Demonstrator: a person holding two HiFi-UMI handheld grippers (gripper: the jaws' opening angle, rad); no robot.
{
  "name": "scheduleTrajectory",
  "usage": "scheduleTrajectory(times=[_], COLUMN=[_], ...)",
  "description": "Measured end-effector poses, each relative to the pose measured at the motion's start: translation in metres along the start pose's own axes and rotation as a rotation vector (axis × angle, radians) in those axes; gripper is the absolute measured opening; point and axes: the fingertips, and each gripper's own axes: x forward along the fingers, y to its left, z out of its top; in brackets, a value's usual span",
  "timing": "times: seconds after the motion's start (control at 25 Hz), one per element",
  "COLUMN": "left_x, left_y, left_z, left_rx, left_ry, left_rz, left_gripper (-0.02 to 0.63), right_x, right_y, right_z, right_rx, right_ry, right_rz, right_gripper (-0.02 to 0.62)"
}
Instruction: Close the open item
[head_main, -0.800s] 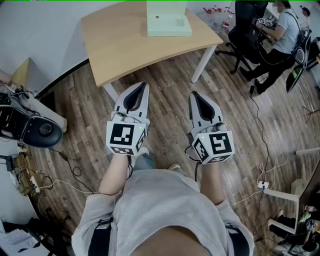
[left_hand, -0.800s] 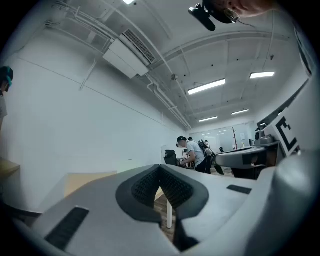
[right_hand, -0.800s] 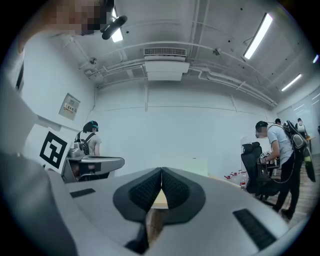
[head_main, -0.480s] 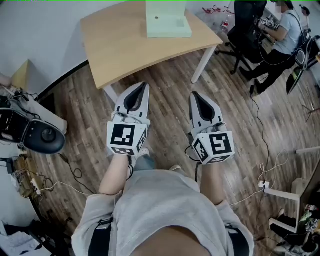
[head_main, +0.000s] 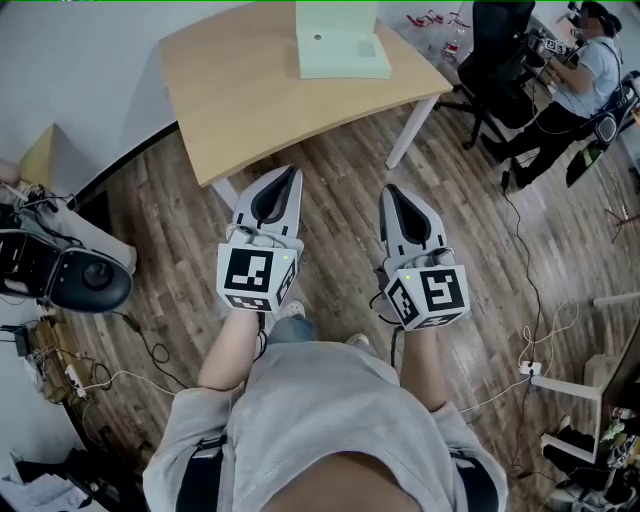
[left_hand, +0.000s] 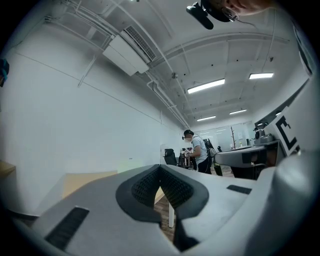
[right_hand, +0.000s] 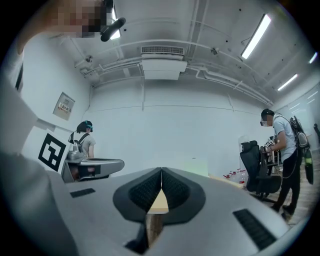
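Note:
A pale green box-like item with a round hole in its top stands at the far edge of a light wooden table; whether it is open I cannot tell from here. Both grippers hang in front of the person's body above the wood floor, short of the table's near edge. My left gripper is shut with nothing between its jaws, which also meet in the left gripper view. My right gripper is shut and empty too, with its pads pressed together and the table edge beyond them.
The table's white leg stands ahead of my right gripper. A black office chair and a seated person are at the back right. A black device and cables lie on the floor at the left.
Both grippers stay shut and side by side. The head view has shifted slightly, and the person at the back right has moved a little.

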Motion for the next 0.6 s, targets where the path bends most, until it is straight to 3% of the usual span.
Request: scheduleTrajectory(times=[0.24,0.44,0.6], left_x=[0.011,0.019,0.032], left_y=[0.033,0.059,0.068], left_z=[0.001,0.004,0.001], left_rx=[0.007,0.062,0.025], left_ry=[-0.012,-0.044,-0.046], left_rz=[-0.029,-0.064,-0.095], left_gripper=[0.015,0.015,0.015], right_x=[0.027,0.047,0.059], right_y=[0.009,0.019,0.018], right_z=[0.003,0.004,0.002], right_rx=[0.019,0.008,-0.004], right_ry=[-0.039,-0.069,-0.060], right_rz=[-0.046,-0.088,-0.104], right_gripper=[0.009,0.009,0.009])
